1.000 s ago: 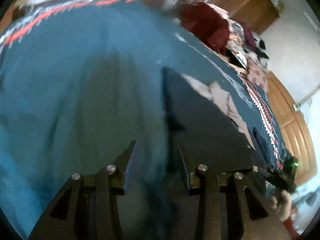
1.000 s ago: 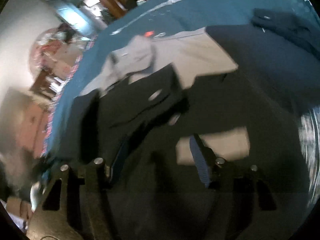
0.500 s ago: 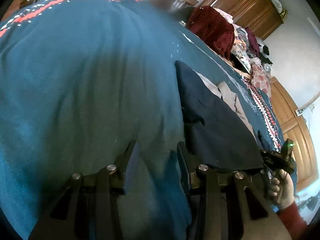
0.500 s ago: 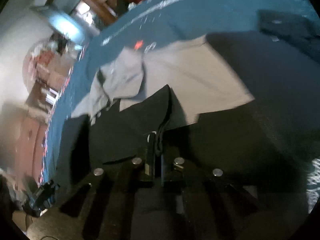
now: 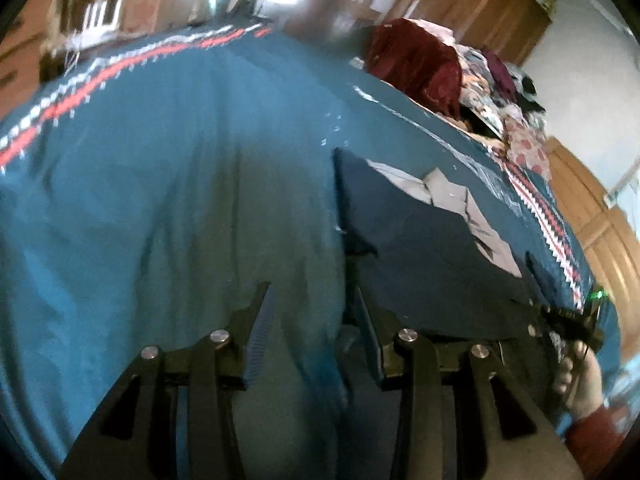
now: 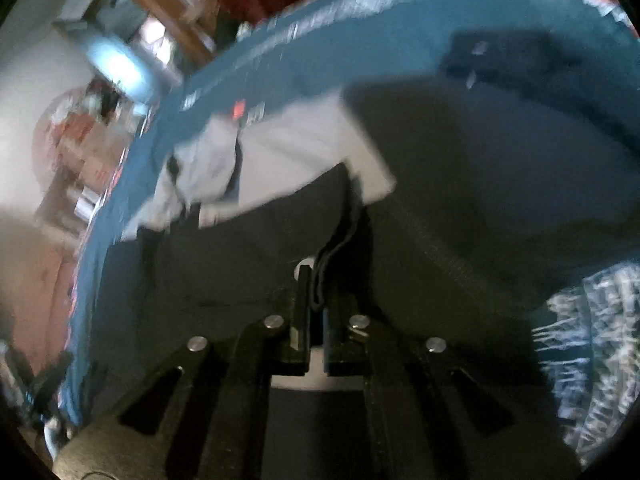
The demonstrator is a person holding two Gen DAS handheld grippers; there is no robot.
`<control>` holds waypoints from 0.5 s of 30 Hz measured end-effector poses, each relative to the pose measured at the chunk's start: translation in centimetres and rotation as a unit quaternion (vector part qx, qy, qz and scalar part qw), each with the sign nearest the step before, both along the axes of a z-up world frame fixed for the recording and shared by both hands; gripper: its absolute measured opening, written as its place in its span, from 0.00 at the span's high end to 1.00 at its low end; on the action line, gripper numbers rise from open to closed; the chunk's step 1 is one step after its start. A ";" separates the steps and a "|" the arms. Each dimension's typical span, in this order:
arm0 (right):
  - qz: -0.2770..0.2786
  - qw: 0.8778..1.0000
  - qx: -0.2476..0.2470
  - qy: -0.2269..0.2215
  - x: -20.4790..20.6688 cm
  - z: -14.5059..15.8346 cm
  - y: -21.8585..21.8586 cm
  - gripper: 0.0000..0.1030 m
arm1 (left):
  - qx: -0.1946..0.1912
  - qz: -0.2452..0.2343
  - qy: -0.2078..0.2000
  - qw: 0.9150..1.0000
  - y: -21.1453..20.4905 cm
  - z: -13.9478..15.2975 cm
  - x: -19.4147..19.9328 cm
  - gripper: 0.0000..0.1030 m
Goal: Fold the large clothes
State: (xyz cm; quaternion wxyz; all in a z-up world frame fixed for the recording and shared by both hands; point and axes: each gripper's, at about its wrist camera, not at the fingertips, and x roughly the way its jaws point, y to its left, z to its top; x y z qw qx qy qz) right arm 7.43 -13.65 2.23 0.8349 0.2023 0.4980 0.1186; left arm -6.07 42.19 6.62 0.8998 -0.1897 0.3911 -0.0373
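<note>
A large dark navy garment with a pale grey lining lies spread on a teal bedspread. My left gripper hangs open over the bedspread just left of the garment's near edge, with nothing between its fingers. In the right wrist view the same dark garment fills the middle, its grey lining showing at the far side. My right gripper is shut on a folded edge of the dark garment. The right gripper, held in a hand, shows at the left wrist view's right edge.
A heap of clothes, with a dark red piece on top, lies at the bed's far side. Wooden wardrobes stand behind. A smaller dark folded cloth rests on the bedspread beyond the garment. The bedspread's red and white border marks its edge.
My right gripper went from open to shut on the garment's edge and has drawn that fold over the grey lining. The left gripper stayed open, drifting slightly.
</note>
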 end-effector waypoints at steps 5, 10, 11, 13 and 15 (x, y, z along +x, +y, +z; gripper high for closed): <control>0.018 1.000 -0.008 0.012 -0.3 -0.8 -1.0 0.93 | 0.010 -0.067 0.029 0.997 -4.9 -0.6 4.2 0.53; -0.033 0.997 -0.014 -0.065 -2.5 4.4 -8.6 0.64 | -0.020 -0.068 0.065 0.995 -5.6 -4.1 5.9 0.53; -0.067 0.994 -0.032 -0.083 -2.7 5.4 -11.6 0.50 | -0.031 -0.065 0.056 0.996 -5.1 -4.2 5.5 0.53; -0.102 0.985 -0.104 -0.092 -1.9 6.2 -15.0 0.46 | -0.046 -0.059 0.050 0.996 -4.6 -4.5 5.0 0.53; -0.081 0.982 -0.156 -0.074 0.5 6.1 -16.9 0.46 | -0.054 -0.055 0.049 0.996 -4.3 -5.0 4.9 0.53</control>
